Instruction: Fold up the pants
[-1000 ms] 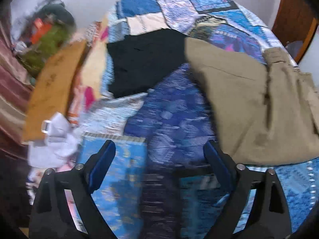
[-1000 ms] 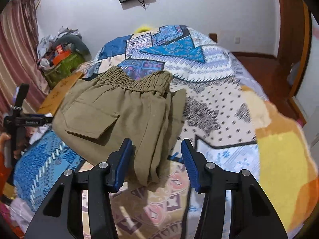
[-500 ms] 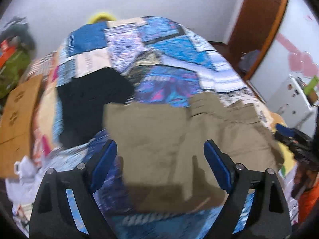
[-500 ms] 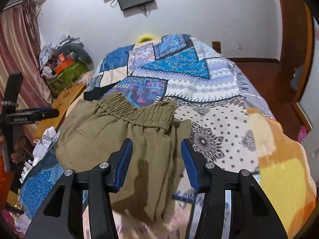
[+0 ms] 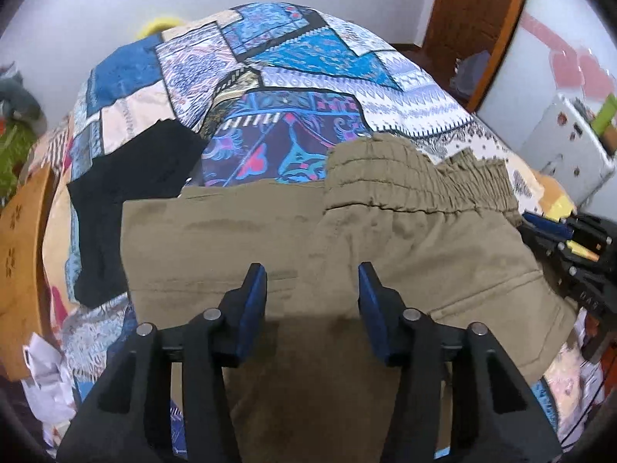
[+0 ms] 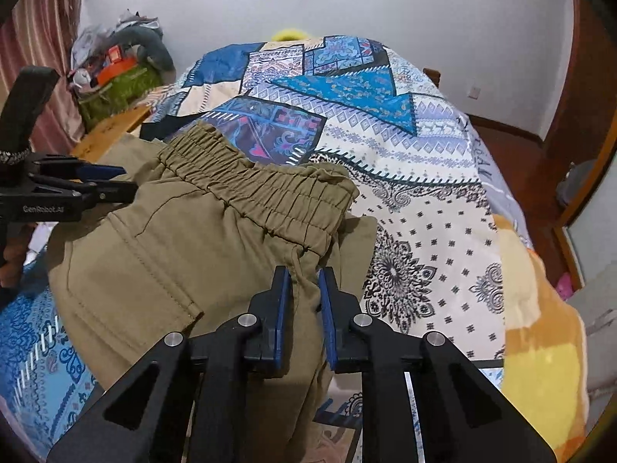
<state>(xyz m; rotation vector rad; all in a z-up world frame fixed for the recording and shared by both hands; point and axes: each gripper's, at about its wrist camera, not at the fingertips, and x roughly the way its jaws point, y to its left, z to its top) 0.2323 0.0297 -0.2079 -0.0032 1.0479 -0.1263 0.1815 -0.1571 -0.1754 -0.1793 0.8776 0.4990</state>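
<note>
Olive-green pants [image 5: 385, 239] lie folded on the patchwork bed cover, with the elastic waistband [image 6: 262, 189] toward the far side. My left gripper [image 5: 312, 289] is open over the near edge of the pants, its jaws wide apart with cloth below them. It also shows at the left of the right wrist view [image 6: 115, 181]. My right gripper [image 6: 304, 289] has its jaws nearly together with a fold of the pants between them, just below the waistband. It appears at the right edge of the left wrist view [image 5: 555, 227].
A black garment [image 5: 135, 193] lies on the bed cover [image 6: 424, 177] left of the pants. A wooden board [image 5: 23, 254] and crumpled white paper [image 5: 46, 378] sit at the left bedside. A wooden door [image 5: 474, 11] and a white cabinet [image 5: 567, 142] stand right.
Both grippers moved in over the pants. The left one swung right from the bed's left side. The right gripper's jaws closed from wide apart onto a fold of the pants.
</note>
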